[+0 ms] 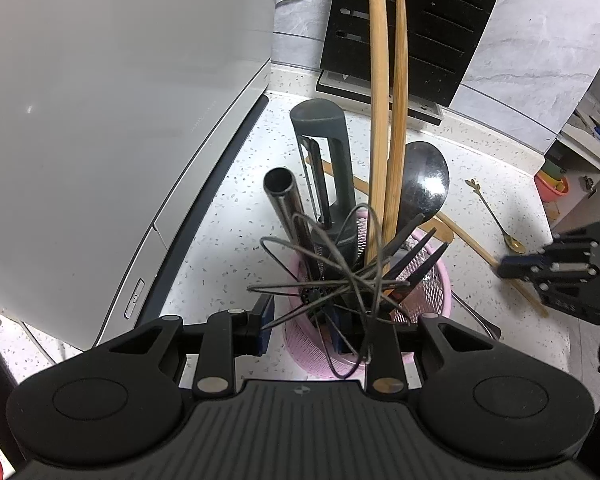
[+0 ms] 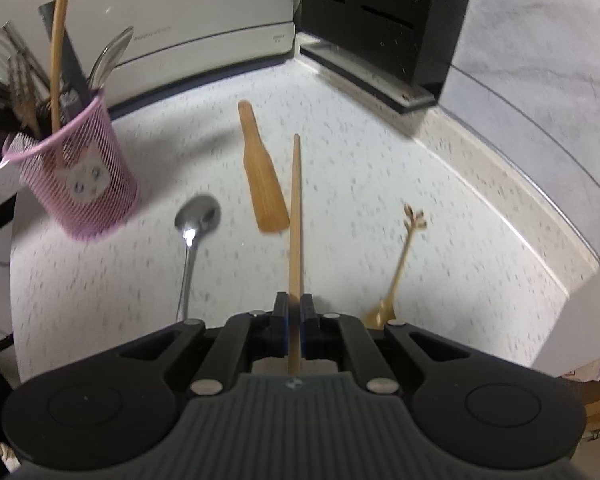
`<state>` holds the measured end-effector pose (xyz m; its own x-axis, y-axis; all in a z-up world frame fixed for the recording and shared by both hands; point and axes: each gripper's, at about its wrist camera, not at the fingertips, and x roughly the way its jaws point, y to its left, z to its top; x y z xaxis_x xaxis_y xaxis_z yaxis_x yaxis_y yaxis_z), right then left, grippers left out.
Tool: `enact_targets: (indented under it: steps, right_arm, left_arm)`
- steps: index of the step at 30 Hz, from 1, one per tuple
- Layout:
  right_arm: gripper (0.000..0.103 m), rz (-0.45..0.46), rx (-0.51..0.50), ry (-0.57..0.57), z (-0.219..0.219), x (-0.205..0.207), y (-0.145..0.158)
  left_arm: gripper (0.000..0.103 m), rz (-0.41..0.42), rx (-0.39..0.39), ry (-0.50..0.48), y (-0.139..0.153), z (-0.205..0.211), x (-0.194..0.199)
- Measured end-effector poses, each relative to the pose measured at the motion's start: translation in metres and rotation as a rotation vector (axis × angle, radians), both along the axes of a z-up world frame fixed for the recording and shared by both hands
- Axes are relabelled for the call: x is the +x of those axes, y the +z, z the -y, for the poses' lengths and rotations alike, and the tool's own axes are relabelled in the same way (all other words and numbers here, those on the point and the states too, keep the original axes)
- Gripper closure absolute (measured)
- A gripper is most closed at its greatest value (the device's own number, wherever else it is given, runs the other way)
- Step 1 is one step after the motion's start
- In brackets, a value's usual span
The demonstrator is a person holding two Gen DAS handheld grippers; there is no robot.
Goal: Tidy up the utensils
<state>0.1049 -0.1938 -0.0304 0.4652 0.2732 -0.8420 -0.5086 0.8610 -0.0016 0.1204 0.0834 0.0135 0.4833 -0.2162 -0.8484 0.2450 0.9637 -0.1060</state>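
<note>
The right gripper (image 2: 295,312) is clamped on a wooden stick (image 2: 296,208) that juts straight ahead of its fingers. The left gripper (image 1: 300,326) grips the near rim of the pink mesh holder (image 1: 432,292), which is crowded with utensils. A steel spoon (image 2: 192,232), a wooden spatula (image 2: 260,184) and a gold spoon (image 2: 396,268) lie on the counter (image 2: 380,168) ahead of the right gripper.

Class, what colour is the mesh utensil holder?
Pink mesh utensil holder, clearest in the right wrist view.

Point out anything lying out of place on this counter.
Three utensils lie loose on the counter instead of in the pink basket: a steel spoon, a wooden spatula and a gold spoon.
</note>
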Motion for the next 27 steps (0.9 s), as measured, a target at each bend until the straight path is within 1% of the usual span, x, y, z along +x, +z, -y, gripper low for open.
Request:
enact_targets:
  steps: [3,7,11,14,17,20,24,27]
  right_arm:
    - [0.101,-0.04,-0.007,0.026,0.009,-0.009,-0.001]
    - [0.1,-0.086,-0.021,0.062,0.018,-0.018,0.001]
    - [0.099,-0.108,-0.038,0.081,0.021,-0.02,0.002]
    - [0.095,-0.109,-0.058,0.097,0.016,-0.017,0.002]
    - [0.088,-0.096,-0.066,0.107,0.011,-0.013,0.006]
    - [0.087,-0.107,-0.073,0.111,0.004,-0.006,0.01]
    - [0.087,-0.164,-0.146,0.165,-0.012,0.01,0.006]
    - [0.087,-0.203,-0.205,0.193,-0.023,0.023,0.006]
  left_arm:
    - [0.07,0.0,-0.003,0.002,-0.001,-0.001,0.0]
    - [0.067,-0.001,-0.008,0.005,-0.001,-0.004,0.001]
    - [0.068,-0.001,0.002,0.007,0.0,-0.003,0.0]
    - [0.068,0.004,0.005,0.006,0.001,-0.002,-0.001]
    - [0.068,0.007,0.01,0.005,0.001,0.001,-0.002]
    - [0.068,0.003,0.02,-0.002,-0.002,0.006,-0.002]
    - [0.07,0.007,0.032,-0.018,-0.002,0.011,-0.003]
    - [0.07,0.012,0.022,-0.028,-0.001,0.012,-0.004]
